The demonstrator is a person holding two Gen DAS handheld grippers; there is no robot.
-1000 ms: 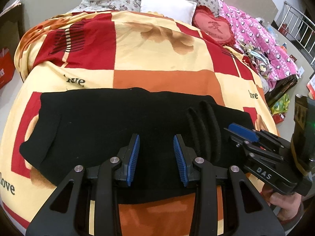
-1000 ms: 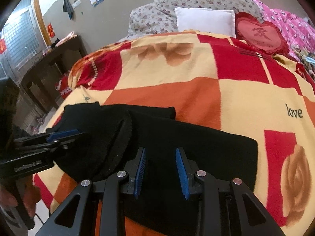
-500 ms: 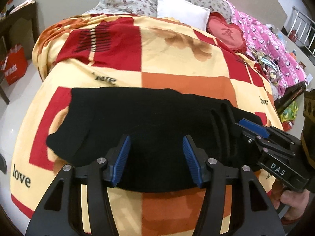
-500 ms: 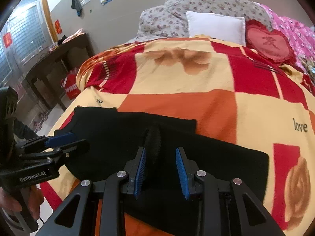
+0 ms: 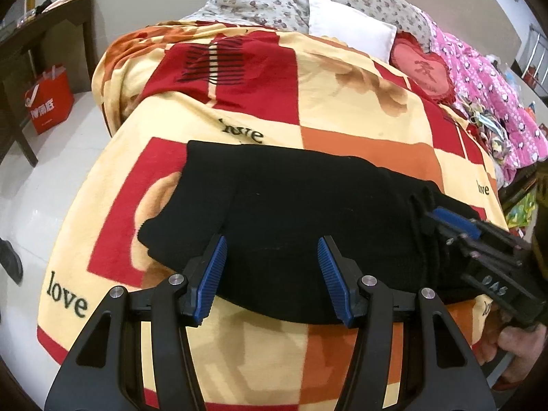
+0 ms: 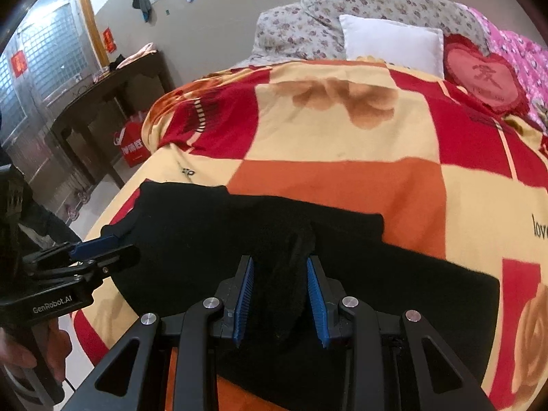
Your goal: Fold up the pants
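Black pants (image 5: 291,212) lie folded across the near part of a red, orange and yellow checked blanket (image 5: 342,102) on a bed. My left gripper (image 5: 272,274) is open and empty, just above the pants' near edge. My right gripper (image 6: 279,291) has its jaws around a raised bunch of the black fabric (image 6: 287,274); whether it is clamped is unclear. The right gripper also shows in the left wrist view (image 5: 455,226) at the pants' right end. The left gripper shows in the right wrist view (image 6: 99,243) at the pants' left end.
A white pillow (image 5: 349,30), a red heart cushion (image 5: 424,72) and a pink quilt (image 5: 496,96) lie at the bed's far right. A dark wooden table (image 6: 113,82) and a red bag (image 5: 48,102) stand left of the bed on the white floor.
My left gripper has opened wider and drawn back and to the left. The right gripper has pulled back with a bunch of fabric rising between its jaws.
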